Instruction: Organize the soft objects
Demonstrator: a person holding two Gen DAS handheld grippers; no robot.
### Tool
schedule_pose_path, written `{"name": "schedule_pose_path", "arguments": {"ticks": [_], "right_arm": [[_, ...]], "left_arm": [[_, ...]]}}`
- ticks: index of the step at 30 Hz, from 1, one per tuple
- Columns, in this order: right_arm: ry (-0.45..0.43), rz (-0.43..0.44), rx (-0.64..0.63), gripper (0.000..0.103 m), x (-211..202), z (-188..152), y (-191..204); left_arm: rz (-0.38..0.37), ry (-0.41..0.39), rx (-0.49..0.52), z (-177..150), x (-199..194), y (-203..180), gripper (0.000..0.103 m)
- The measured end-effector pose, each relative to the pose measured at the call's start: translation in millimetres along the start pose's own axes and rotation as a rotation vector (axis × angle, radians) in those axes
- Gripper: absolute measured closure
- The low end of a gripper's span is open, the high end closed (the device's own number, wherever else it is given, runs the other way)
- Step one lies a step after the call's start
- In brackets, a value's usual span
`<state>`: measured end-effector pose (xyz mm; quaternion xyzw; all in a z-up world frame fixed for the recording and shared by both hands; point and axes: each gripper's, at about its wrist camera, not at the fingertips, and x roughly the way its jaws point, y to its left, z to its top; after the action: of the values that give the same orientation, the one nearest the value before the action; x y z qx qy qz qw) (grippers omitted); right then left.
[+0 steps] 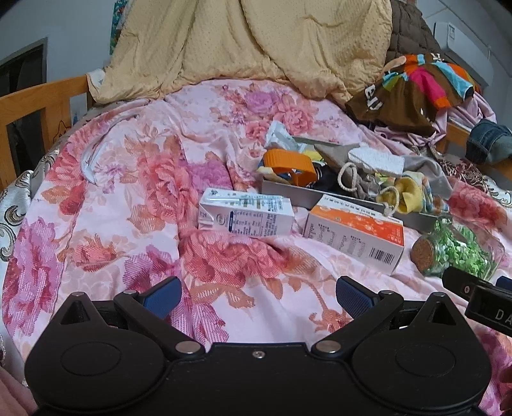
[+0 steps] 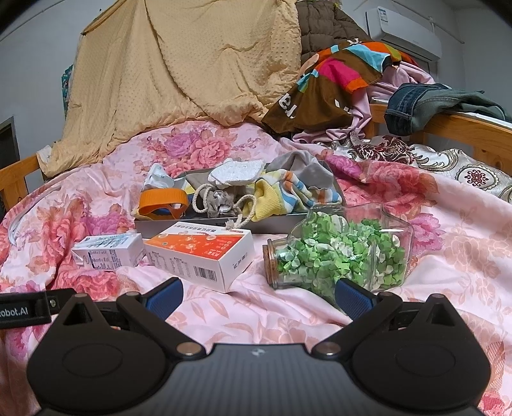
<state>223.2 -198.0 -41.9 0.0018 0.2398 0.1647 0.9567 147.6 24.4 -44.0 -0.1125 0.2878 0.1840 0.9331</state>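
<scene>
Both claws wide apart, nothing held: left gripper [image 1: 257, 296] hovers over bare floral bedspread [image 1: 128, 198], right gripper [image 2: 259, 297] hovers just in front of glass jar [image 2: 339, 252], its right blue pad overlapping the jar's near side in view; contact cannot be told.

Soft things sit piled in grey tray [image 2: 204, 225] at mid-bed. Striped yellow sock [image 2: 288, 195] drapes over the tray's right part, grey cloth [image 2: 304, 169] behind it. Drawstring pouch [image 2: 217, 200] in the tray's middle, one cord end hanging over the front wall onto orange box [image 2: 198, 252]. White sponge pad [image 2: 238, 171] lies on top of the pile. Orange ring-shaped plastic piece [image 2: 163, 200] at the tray's left end, crumpled white wrapper [image 2: 156, 179] behind it.

In front of the tray: white milk carton [image 1: 244, 216] lying on its side to the left, orange box just right of it, small gap between them. Jar lies on its side right of the box, cork end toward the box, filled with green paper bits.

Back of bed: tan quilt [image 2: 179, 73] heaped up, multicoloured brown garment [image 2: 336, 80] to its right, jeans [image 2: 416, 105] over wooden bed rail [image 2: 464, 128]. Wall air conditioner [image 2: 403, 28] top right.
</scene>
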Motion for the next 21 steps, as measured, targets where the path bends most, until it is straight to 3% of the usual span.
{"name": "schedule_pose_path", "arguments": {"ticks": [21], "right_arm": [[0.008,0.001,-0.003,0.000,1.2,-0.2,1.6]], "left_arm": [[0.004,-0.006,0.009,-0.7,-1.7,-3.0,0.001]]}}
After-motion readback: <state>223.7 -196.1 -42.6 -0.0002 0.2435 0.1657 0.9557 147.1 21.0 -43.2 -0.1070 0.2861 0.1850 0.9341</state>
